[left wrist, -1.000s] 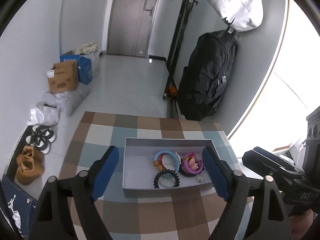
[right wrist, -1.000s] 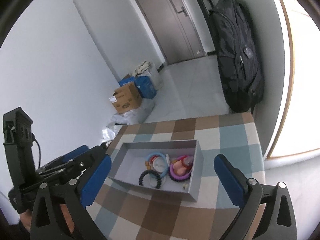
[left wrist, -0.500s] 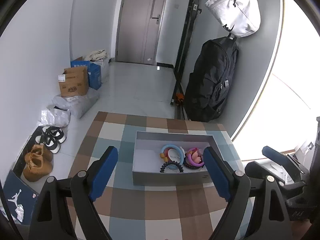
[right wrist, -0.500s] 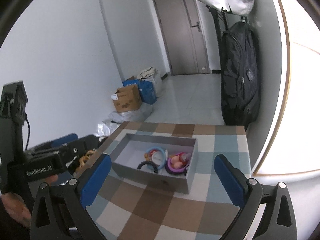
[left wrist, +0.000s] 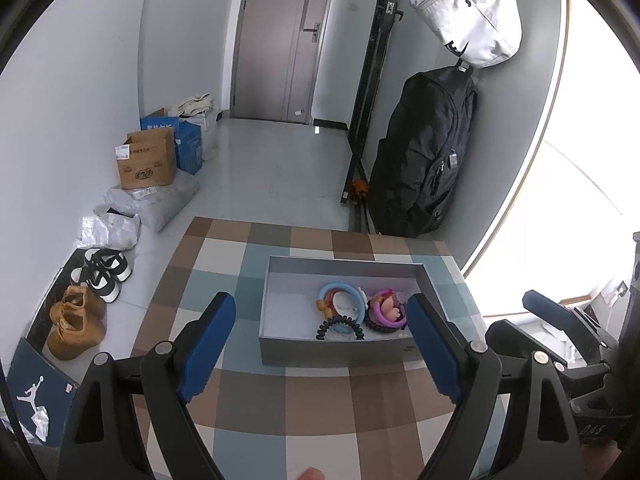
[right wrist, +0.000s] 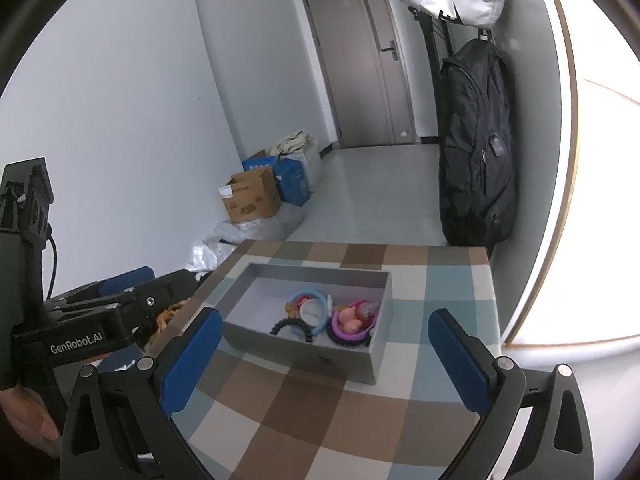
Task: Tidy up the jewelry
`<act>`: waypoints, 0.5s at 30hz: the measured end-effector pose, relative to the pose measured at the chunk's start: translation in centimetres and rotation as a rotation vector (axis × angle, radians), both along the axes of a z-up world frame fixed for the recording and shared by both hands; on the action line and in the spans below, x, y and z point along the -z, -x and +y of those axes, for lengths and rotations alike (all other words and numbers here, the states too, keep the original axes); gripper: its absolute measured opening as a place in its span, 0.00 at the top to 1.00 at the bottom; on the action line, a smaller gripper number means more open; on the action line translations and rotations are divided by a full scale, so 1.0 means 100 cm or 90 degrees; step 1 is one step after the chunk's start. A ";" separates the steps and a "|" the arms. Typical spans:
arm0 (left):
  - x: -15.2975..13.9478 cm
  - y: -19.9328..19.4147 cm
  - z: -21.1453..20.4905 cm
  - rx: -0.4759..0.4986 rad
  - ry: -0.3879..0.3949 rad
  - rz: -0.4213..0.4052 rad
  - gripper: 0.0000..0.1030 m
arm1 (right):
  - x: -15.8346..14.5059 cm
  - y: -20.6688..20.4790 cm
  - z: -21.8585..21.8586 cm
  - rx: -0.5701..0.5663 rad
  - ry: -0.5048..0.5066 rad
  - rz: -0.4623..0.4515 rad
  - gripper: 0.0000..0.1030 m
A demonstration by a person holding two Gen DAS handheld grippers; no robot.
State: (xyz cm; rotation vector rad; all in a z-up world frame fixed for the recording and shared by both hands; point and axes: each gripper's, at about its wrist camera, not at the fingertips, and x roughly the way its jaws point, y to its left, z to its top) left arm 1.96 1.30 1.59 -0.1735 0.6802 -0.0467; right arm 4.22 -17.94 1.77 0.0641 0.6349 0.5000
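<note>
A grey open box (left wrist: pixel 340 350) (right wrist: pixel 296 354) stands on a checkered tablecloth (left wrist: pixel 320 408) (right wrist: pixel 320 412). In it lie a light blue ring (left wrist: pixel 341 300) (right wrist: pixel 310 308), a black spiral hair tie (left wrist: pixel 340 326) (right wrist: pixel 291 326) and a purple ring with pink pieces (left wrist: pixel 385 312) (right wrist: pixel 352 322). My left gripper (left wrist: pixel 320 344) is open and empty, held back from the box's near wall. My right gripper (right wrist: pixel 320 354) is open and empty, also short of the box. Each gripper shows at the edge of the other's view.
The table ends just beyond the box. On the floor at the left are shoes (left wrist: pixel 80 320), plastic bags and cardboard boxes (left wrist: pixel 148 160). A black backpack (left wrist: pixel 424 160) and a white bag (left wrist: pixel 472 12) hang at the right wall. A door stands at the back.
Both grippers have drawn back and up from the box, which now looks smaller and farther. The jewelry in the box has not moved.
</note>
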 end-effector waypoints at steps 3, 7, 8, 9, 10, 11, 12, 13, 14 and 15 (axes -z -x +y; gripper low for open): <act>-0.001 0.001 -0.003 0.000 -0.010 -0.004 0.18 | 0.000 -0.001 -0.001 0.002 -0.004 0.001 0.00; -0.001 0.001 -0.004 -0.004 -0.008 -0.005 0.18 | 0.001 -0.003 -0.003 0.005 -0.012 0.010 0.00; -0.001 0.000 -0.004 -0.005 -0.006 -0.007 0.18 | 0.000 -0.003 -0.004 0.004 -0.016 0.010 0.00; -0.002 0.001 -0.004 -0.008 -0.006 -0.007 0.18 | -0.001 -0.002 -0.004 0.004 -0.018 0.007 0.00; -0.002 0.001 -0.004 -0.007 -0.003 -0.007 0.18 | -0.001 -0.002 -0.004 0.005 -0.017 0.006 0.00; -0.002 0.000 -0.003 -0.005 0.000 -0.007 0.18 | -0.001 -0.002 -0.004 0.005 -0.016 0.007 0.00; -0.002 0.000 -0.003 -0.004 0.001 -0.006 0.18 | 0.000 -0.003 -0.004 0.004 -0.018 0.008 0.00; -0.001 0.000 -0.004 -0.004 0.001 -0.006 0.18 | -0.001 -0.002 -0.004 0.004 -0.019 0.008 0.00; -0.001 -0.001 -0.003 -0.003 0.002 -0.005 0.18 | 0.000 -0.002 -0.005 0.004 -0.019 0.009 0.00; -0.001 -0.001 -0.004 -0.001 0.003 -0.004 0.18 | 0.000 -0.002 -0.005 0.004 -0.018 0.011 0.00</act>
